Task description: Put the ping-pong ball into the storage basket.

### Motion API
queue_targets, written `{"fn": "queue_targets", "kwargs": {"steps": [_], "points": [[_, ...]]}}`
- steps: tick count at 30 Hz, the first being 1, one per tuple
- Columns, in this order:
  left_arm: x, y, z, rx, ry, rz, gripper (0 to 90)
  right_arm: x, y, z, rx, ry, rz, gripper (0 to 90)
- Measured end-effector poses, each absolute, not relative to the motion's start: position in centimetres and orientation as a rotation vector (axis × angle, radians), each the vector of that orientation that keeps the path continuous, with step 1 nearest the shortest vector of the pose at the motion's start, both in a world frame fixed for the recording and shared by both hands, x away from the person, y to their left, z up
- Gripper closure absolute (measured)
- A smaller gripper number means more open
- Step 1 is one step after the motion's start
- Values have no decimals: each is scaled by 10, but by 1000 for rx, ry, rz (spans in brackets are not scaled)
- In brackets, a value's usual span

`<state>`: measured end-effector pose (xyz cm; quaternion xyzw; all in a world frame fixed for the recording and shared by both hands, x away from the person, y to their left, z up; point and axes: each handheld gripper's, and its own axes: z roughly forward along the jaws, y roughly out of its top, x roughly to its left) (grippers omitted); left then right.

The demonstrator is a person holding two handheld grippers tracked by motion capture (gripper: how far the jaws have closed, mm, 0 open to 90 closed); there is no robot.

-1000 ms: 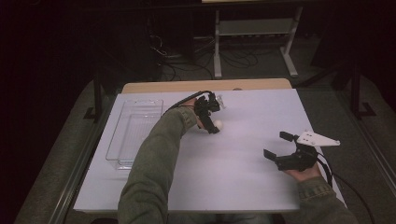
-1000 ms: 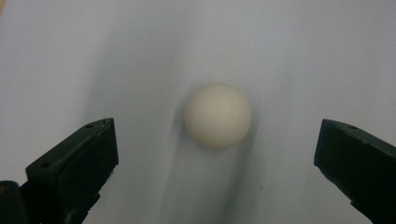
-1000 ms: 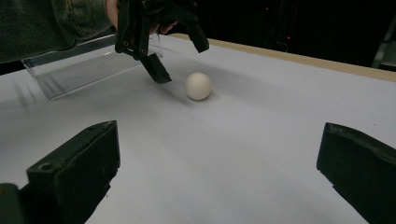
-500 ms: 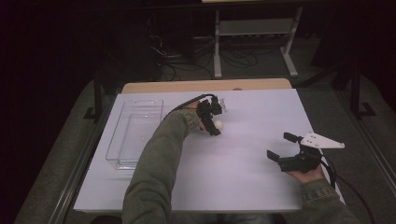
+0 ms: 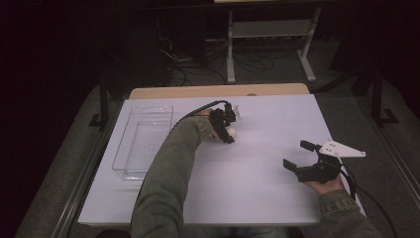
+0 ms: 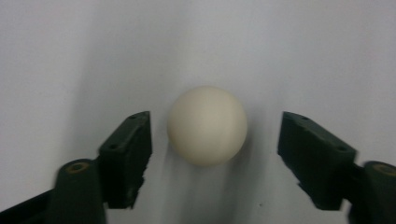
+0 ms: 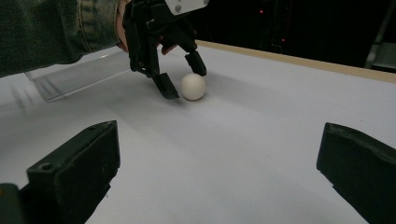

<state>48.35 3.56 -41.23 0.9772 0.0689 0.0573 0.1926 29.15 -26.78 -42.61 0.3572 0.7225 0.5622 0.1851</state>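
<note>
The white ball (image 6: 207, 125) sits on the pale tabletop (image 5: 247, 193), toward the far middle of it, and the left gripper (image 5: 227, 130) is right down over it, one black jaw on either side. From the left gripper view there is a sliver of tabletop showing between the ball and each jaw, so no squeeze yet; the jaws have just been closing in, with the ball between them, and now stand at a middling width. In the right gripper view you can see the same thing from across the tabletop: ball resting on the surface, the jaws straddling it, a green sleeve (image 5: 168, 173) running back from the hand. Just to the left of that arm lies a clear plastic tray (image 5: 143, 144), near the tabletop's left edge. Well apart, on the near right side, the right gripper (image 5: 297, 158) hovers low over the bare surface, its jaws spread wide with nothing between them.
</note>
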Motion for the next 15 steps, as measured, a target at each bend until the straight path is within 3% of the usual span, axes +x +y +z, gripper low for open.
{"fn": "queue_targets", "kwargs": {"steps": [8, 15], "points": [[484, 34, -414, 2738, 197, 176, 404, 292, -268, -426, 1014, 2030, 1602, 0], [484, 36, -411, 2739, 214, 183, 424, 292, -268, -426, 1013, 2031, 1606, 0]]}}
